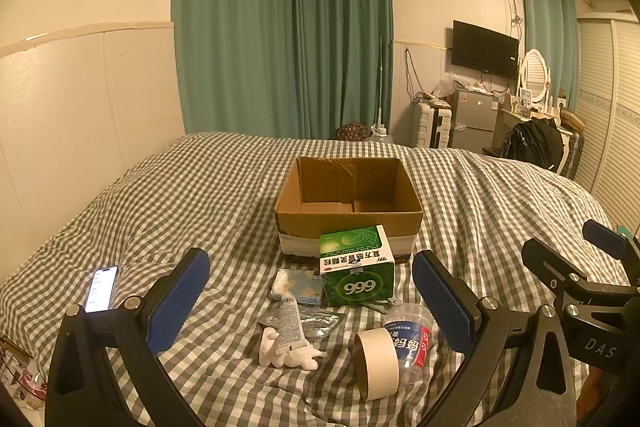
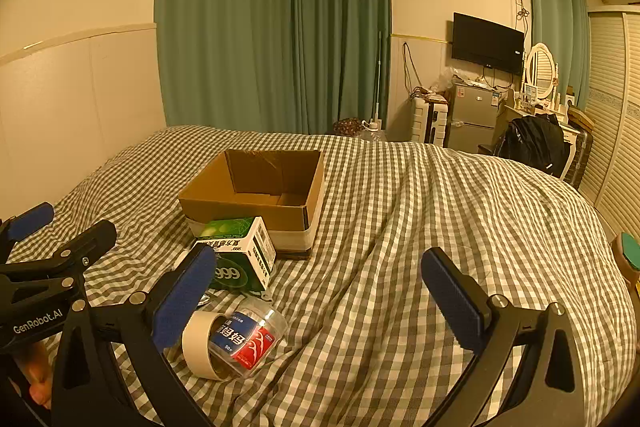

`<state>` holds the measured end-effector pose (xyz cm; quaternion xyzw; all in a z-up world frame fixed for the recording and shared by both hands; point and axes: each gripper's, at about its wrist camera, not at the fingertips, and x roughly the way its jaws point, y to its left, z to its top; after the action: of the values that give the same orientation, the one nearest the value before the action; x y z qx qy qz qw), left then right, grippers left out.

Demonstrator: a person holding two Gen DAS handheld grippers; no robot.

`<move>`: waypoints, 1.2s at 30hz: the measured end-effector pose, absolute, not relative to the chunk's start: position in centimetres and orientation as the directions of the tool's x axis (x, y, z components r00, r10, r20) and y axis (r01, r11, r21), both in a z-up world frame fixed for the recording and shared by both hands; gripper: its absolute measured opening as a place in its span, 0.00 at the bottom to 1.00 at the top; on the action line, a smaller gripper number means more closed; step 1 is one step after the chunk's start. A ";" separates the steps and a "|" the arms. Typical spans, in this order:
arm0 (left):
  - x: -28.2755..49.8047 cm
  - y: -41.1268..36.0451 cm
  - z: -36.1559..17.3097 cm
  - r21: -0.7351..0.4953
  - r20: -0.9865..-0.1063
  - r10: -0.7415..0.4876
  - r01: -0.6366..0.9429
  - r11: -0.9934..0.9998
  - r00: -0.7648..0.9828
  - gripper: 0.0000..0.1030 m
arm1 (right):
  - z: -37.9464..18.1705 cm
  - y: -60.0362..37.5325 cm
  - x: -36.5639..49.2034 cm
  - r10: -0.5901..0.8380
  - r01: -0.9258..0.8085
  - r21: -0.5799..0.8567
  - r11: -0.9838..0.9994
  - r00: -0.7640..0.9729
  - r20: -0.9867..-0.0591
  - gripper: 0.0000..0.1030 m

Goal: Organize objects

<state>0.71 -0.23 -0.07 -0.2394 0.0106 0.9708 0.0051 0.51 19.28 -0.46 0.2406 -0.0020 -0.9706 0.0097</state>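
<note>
Your path to the cardboard box at frame centre is blocked by the green carton touching its front wall; tape roll and tube crowd the lower centre. Bare checked bedspread lies right.

Black left gripper, blue textured pads, silver screws; right gripper matches; "GenRobot.AI" in white, bare fingers below

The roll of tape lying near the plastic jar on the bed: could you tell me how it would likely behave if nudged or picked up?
The roll of tape lies on its curved side, so a nudge could roll it, though the soft bedcover and the plastic jar against it should check that. It looks light, and its hollow core offers an easy grip.
</note>
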 end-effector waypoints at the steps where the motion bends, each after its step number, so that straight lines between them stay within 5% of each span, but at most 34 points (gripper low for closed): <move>1: 0.7 -0.2 0.0 0.018 -0.464 0.005 -0.015 -1.000 -0.886 1.00 | -0.5 19.2 0.5 -0.019 0.019 0.004 -1.000 -0.883 -0.468 1.00; 30: 2.0 -0.1 1.3 0.035 -0.423 0.000 -0.016 -0.999 -0.906 1.00 | 1.1 19.3 1.8 -0.047 0.043 0.021 -0.999 -0.886 -0.461 1.00; 36: 1.1 -0.7 0.1 0.026 -0.473 0.005 -0.019 -0.999 -0.881 1.00 | 0.6 18.8 1.3 -0.067 0.077 -0.002 -0.997 -0.872 -0.484 1.00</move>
<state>1.10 -0.72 0.10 -0.2437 0.0148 0.9697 0.0061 1.28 18.83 0.58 0.2499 0.0105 -0.9675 0.0371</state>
